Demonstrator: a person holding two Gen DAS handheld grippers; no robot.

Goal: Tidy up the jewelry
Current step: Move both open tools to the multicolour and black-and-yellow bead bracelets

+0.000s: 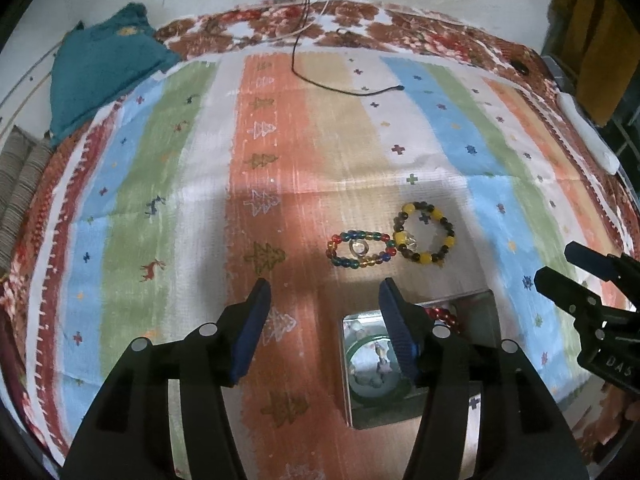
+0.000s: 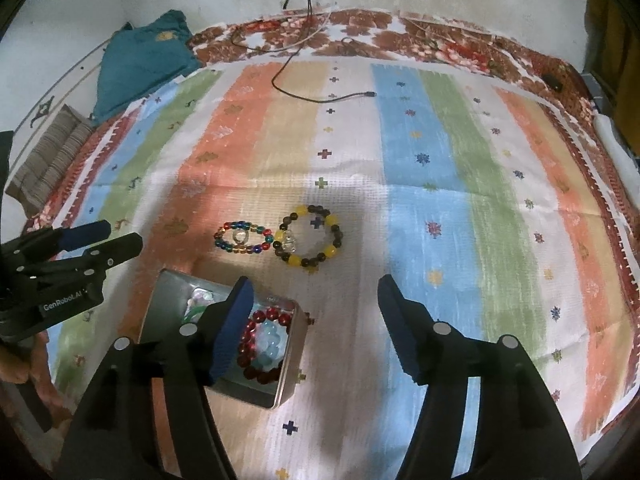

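A multicoloured bead bracelet (image 2: pixel 243 237) and a yellow-and-dark bead bracelet (image 2: pixel 310 237) lie side by side on the striped cloth (image 2: pixel 432 168), touching, the yellow one to the right; a clear ring (image 2: pixel 240 236) sits inside the multicoloured loop. Nearer to me stands an open metal tin (image 2: pixel 224 332), holding a red bead bracelet (image 2: pixel 260 344) around pale blue beads (image 2: pixel 272 340). My right gripper (image 2: pixel 312 322) hangs spread wide and empty above the tin's right edge. My left gripper (image 1: pixel 324 322) is also spread and empty, its right finger over the tin (image 1: pixel 352 400). Far left lies a teal cloth (image 2: pixel 140 64); a black cable (image 2: pixel 320 98) trails across the far stripes.
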